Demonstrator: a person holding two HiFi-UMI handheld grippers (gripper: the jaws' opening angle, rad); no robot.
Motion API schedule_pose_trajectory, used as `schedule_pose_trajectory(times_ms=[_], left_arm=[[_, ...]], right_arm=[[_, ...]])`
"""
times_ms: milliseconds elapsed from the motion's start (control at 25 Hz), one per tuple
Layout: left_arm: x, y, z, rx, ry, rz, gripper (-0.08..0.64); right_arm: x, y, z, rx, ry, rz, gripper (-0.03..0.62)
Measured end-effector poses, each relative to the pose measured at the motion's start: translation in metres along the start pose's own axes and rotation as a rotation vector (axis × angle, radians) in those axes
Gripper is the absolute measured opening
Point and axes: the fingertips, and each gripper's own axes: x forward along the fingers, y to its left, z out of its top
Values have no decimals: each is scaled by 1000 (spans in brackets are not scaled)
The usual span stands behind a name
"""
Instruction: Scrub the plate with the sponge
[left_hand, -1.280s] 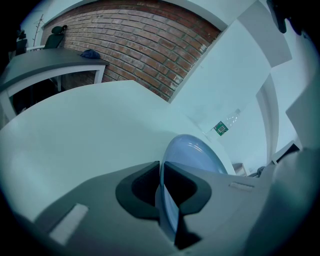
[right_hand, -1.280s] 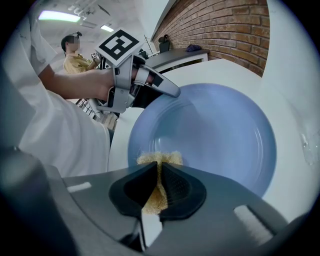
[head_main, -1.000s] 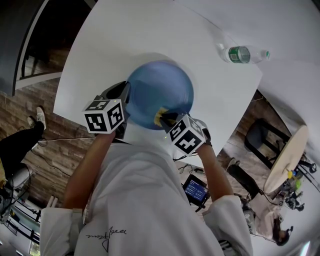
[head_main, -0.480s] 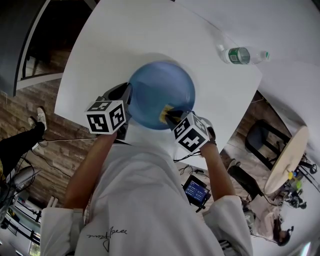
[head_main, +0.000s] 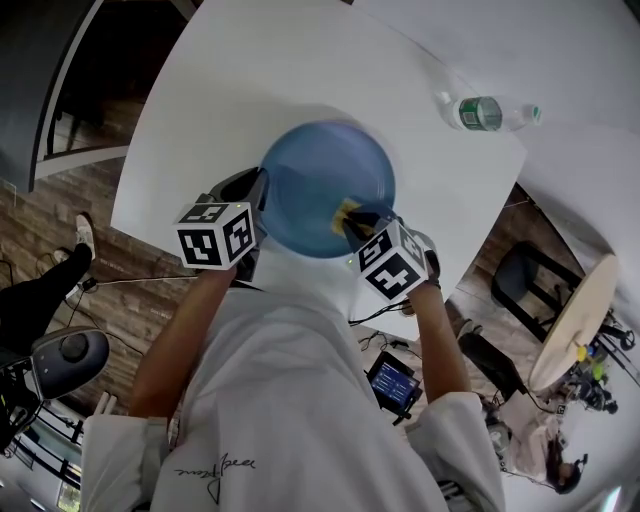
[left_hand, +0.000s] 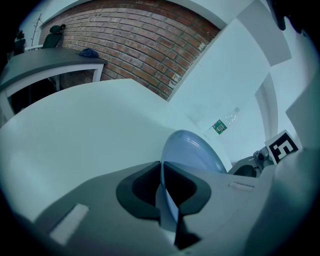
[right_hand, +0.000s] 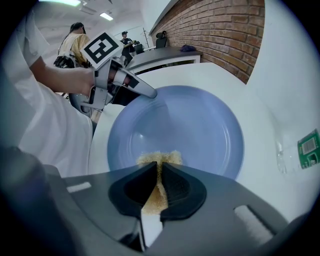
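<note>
**Q:** Which step is shown?

**A:** Scrubbing. At lower centre, the right gripper (right_hand: 160, 169) is clamped on the sponge (right_hand: 159, 159), whose yellow end touches the near-right inside of the plate (right_hand: 190, 125). At centre left, the left gripper (left_hand: 162, 176) pinches the plate's rim.

**Q:** What does the next move call for?

**A:** Probably a sweep of the sponge across the blue basin toward the upper frame, with the rim gripped firmly so the plate cannot slide on the desk (head_main: 250, 80). The bottle (head_main: 485, 110), at upper right, lies well apart.
</note>
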Motion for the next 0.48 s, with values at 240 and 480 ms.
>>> schedule_pose_trajectory(times_ms=[240,480], left_arm=[[-1,-2,1,3,4,-1,29],[0,-4,2,6,3,3,29]], right_arm=[[-5,-14,1,15,-6,-45,37],[-6,-27,3,23,-12,-63,37]])
